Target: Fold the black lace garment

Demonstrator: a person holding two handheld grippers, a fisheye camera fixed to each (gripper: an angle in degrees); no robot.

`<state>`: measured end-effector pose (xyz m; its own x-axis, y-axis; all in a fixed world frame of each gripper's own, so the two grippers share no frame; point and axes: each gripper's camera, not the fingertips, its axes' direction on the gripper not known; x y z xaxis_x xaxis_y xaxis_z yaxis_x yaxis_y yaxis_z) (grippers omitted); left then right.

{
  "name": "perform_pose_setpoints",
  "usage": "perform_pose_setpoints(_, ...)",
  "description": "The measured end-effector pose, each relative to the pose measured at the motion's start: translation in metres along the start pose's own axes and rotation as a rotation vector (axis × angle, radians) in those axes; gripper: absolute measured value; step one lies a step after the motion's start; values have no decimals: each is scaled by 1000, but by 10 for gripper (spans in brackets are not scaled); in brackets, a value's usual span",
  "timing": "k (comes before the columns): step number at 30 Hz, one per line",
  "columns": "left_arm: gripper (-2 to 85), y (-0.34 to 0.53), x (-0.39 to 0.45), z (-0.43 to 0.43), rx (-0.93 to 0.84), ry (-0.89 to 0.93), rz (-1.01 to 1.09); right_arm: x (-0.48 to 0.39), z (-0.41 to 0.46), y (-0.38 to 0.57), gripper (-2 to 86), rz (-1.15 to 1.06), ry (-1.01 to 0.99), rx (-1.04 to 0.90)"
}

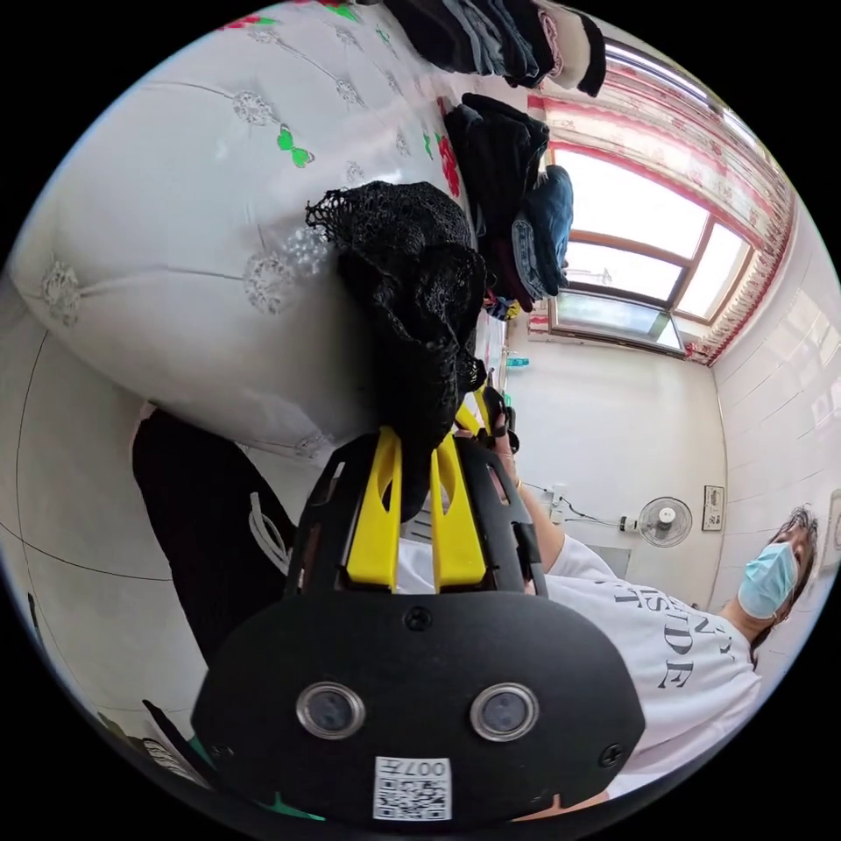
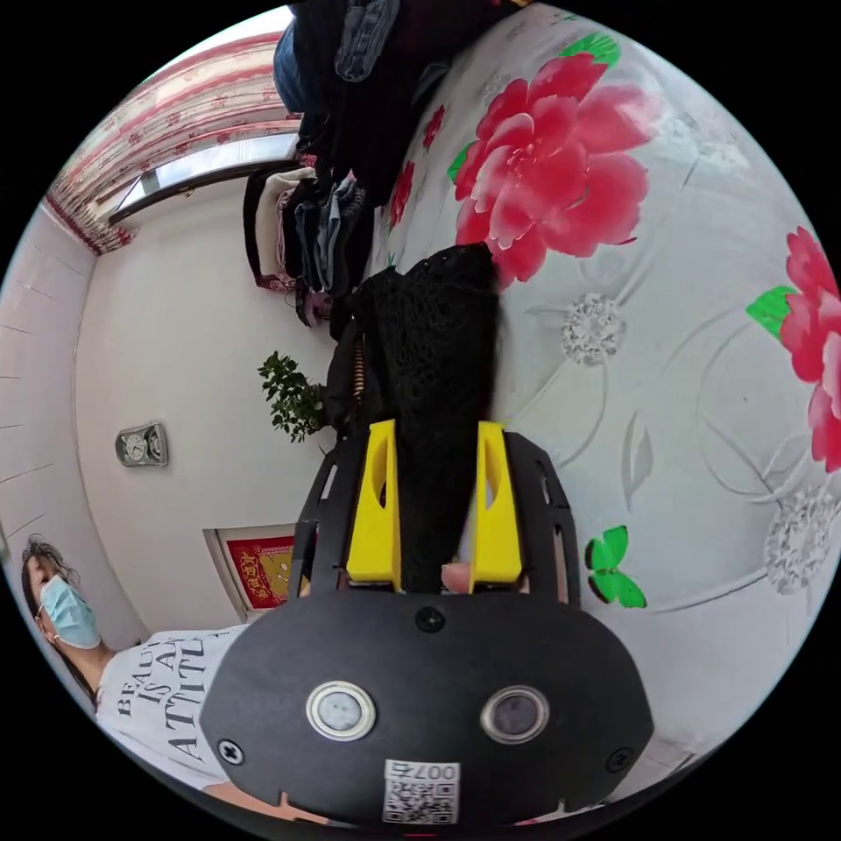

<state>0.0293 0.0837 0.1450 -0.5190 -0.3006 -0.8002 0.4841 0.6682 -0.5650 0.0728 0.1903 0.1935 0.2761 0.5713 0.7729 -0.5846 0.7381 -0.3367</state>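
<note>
The left gripper (image 1: 419, 438) has its two yellow jaws drawn close together with a bunch of the black lace garment (image 1: 412, 289) pinched between them. From there the lace rises away from the jaws and spreads in a crumpled mass against the white bedspread (image 1: 175, 219), its netted edge lying over the embroidered flowers of the cloth. Past the lace, a second yellow-jawed gripper (image 1: 491, 412) shows just beyond it, close to the same garment, though how its jaws stand there I cannot tell.

In the right gripper view, the right gripper (image 2: 435, 438) has its yellow jaws standing wider apart, and the black lace garment (image 2: 434, 350) runs down between them as a thick dark band. The cloth fills the gap, but whether both jaws press on it I cannot tell. The far end of the garment lies on the bedspread (image 2: 701, 394) beside a large printed red flower (image 2: 552, 166).

Stacks of folded dark clothes (image 1: 517, 219) sit on the bed beyond the lace, near the window (image 1: 639, 263). A person in a white printed T-shirt (image 1: 674, 657) and a face mask (image 1: 769, 578) stands beside the bed, and a small fan (image 1: 664, 521) hangs on the wall behind. In the right gripper view a leafy plant (image 2: 293, 399) stands near the wall.
</note>
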Motion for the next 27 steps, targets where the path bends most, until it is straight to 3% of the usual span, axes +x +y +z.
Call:
perform_pose_setpoints(7,29,-31,37,-50,73,148,60,-79,40,-26,27,-59,-88,6)
perform_pose_setpoints(11,18,-79,101,-134,211,214,270,-212,86,-81,18,-268,-189,22)
perform_pose_setpoints(15,18,-96,168,-241,397,136,506,-356,161,-112,21,-507,-285,-3)
perform_pose_setpoints(18,23,-87,181,-303,523,63,579,-425,235,-120,31,-568,-323,-36)
perform_pose_setpoints(22,35,-75,132,-347,648,-58,454,-456,338,-121,52,-583,-194,-97)
perform_pose_setpoints(25,46,-56,54,-351,717,-212,182,-429,406,-116,63,-590,-37,-205)
perform_pose_setpoints(27,49,-33,-4,-330,672,-299,-4,-376,427,-107,67,-559,91,-270)
